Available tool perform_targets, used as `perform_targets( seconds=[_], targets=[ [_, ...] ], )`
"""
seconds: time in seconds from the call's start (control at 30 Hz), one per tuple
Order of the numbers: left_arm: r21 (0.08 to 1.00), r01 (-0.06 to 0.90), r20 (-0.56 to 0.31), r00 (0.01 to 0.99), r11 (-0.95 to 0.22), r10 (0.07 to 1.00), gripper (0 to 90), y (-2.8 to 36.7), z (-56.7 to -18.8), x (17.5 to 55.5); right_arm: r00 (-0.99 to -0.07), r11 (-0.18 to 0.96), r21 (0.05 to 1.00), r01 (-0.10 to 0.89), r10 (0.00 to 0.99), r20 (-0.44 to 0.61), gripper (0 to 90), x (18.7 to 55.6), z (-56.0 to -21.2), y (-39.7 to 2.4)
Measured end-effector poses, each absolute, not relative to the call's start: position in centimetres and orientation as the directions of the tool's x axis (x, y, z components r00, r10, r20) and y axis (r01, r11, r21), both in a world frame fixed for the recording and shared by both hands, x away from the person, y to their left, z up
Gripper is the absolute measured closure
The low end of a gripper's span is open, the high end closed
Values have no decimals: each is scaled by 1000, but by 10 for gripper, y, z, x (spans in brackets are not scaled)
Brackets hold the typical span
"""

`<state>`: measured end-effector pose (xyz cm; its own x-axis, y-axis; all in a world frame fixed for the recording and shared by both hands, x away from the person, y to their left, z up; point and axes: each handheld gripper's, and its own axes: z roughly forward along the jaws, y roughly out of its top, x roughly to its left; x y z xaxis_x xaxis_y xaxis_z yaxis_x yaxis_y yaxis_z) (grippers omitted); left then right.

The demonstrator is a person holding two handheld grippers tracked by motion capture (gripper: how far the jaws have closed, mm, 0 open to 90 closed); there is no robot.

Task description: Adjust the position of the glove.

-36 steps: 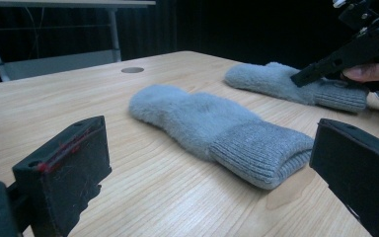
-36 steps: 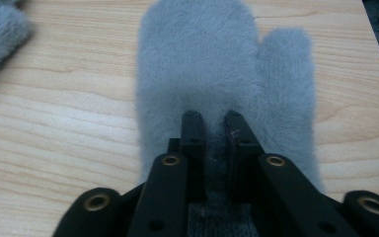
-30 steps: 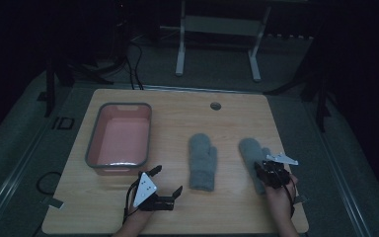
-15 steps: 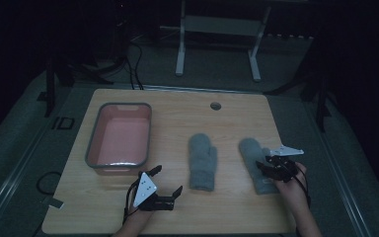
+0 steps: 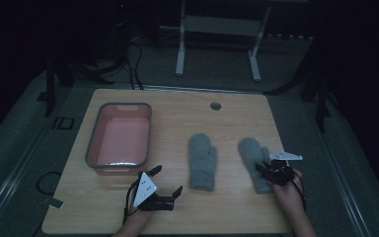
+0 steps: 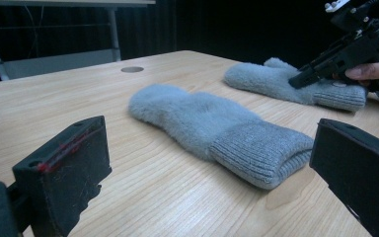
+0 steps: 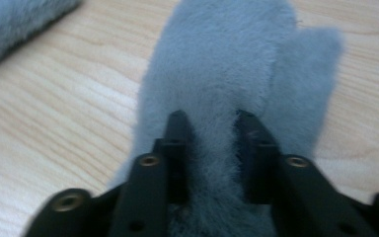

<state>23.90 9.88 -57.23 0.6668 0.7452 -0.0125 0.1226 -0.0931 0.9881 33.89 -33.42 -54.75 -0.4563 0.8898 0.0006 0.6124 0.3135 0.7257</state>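
Two grey fuzzy mittens lie flat on the wooden table. The left mitten (image 5: 202, 160) lies with its ribbed cuff (image 6: 261, 153) toward me. My left gripper (image 5: 167, 179) rests open near the front edge, pointing at that mitten and a short way from it. The right mitten (image 5: 250, 154) lies with its thumb to the right. My right gripper (image 7: 209, 123) presses down on its rear half, and the jaws pinch a ridge of fur between them. The left gripper view shows the right gripper (image 6: 345, 49) low on that mitten near the cuff.
A pink tub with a grey rim (image 5: 94, 143) stands at the left of the table, nothing visible inside. A small round hole (image 5: 215, 105) sits near the far edge. Bare wood lies between the mittens and around them. Beyond the table the room is dark.
My right gripper has shifted slightly forward and right along the right mitten and stays low on it. The left gripper and both mittens have not moved.
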Motion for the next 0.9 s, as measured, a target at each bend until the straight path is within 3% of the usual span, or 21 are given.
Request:
perform_targets(
  seconds=[0.2, 0.4, 0.9],
  targets=[
    [988, 122, -12, 666, -93, 746, 22, 99, -572, 239, -358, 243, 740, 627, 934, -4, 818, 333, -546, -324],
    [988, 123, -14, 666, -91, 746, 22, 99, -572, 239, -283, 177, 762, 623, 959, 9, 829, 325, -526, -307],
    [988, 121, -11, 667, -94, 745, 22, 99, -572, 239, -263, 90, 807, 584, 961, 83, 830, 321, -484, -236]
  ],
)
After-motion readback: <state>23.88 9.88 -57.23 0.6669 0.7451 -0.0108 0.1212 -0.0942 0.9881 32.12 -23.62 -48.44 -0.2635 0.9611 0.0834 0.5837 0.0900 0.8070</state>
